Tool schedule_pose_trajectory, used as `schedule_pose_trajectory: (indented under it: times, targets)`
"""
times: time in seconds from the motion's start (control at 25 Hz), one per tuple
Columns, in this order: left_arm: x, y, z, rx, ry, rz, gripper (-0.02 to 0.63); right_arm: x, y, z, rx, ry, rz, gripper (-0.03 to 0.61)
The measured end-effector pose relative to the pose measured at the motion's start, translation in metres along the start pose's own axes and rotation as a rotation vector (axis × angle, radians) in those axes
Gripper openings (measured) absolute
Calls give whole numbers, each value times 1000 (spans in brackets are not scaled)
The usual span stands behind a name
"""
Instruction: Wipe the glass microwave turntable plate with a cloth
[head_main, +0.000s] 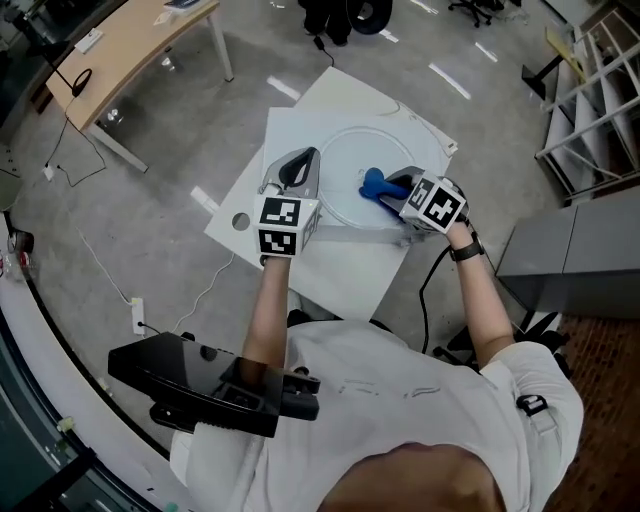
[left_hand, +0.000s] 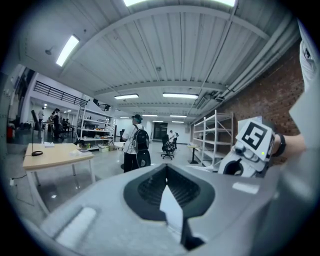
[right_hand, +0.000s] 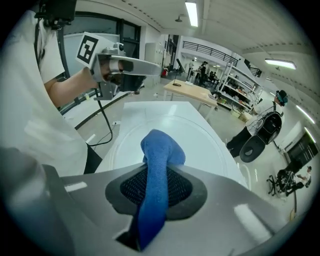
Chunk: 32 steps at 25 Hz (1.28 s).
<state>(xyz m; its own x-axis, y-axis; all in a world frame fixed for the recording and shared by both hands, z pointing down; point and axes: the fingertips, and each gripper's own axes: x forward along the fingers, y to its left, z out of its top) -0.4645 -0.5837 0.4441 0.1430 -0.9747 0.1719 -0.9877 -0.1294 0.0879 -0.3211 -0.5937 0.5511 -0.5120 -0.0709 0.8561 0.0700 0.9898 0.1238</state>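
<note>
Clamping blue cloth over the faint-edged glass plate, right gripper; left gripper closed.

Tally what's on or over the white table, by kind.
Glass turntable plate: 1
Blue cloth: 1
Tools: 2, the left tool and the right tool, which grips the blue cloth
Total: 4
</note>
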Motion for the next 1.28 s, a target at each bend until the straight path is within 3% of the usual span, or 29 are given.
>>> schedule_pose_trajectory:
  times: [0.12, 0.24, 0.4, 0.56, 0.64, 0.8, 0.92, 1.04, 1.12, 1.28]
  targets:
    - [-6, -1, -2, -17, 22, -22, 2, 12, 23, 22, -19, -21, 47, 74]
    - [-4, -4, -2, -13, 21, -26, 2, 14, 15, 30, -13, -33, 32, 74]
    - [-2, -4, -15, 22, 34, -30, 2, 12, -23, 22, 132, -87, -30, 74]
    - [-9, -3, -25, 25, 43, -42, 2, 9, -41, -7, 232, -74, -115, 72]
    - [-15, 5, -26, 26, 34, -41, 2, 6, -43, 0, 318, -205, -148, 67]
    - [-32, 9, -35, 12, 20, -48, 2, -43, -29, 27, 634, -713, -189, 64]
    - [-48, -6, -38, -27, 15, -78, 2, -87, 2, 24, 712, -952, -320, 65]
    - [-59, -14, -52, -41, 0, -89, 2, -105, 33, 24, 675, -970, -463, 66]
    - [-70, -20, -50, -37, -13, -88, 2, -107, 46, 34, 634, -958, -495, 66]
    - [-104, -43, -12, 22, -82, -69, 2, -119, 57, 53, 566, -984, -537, 64]
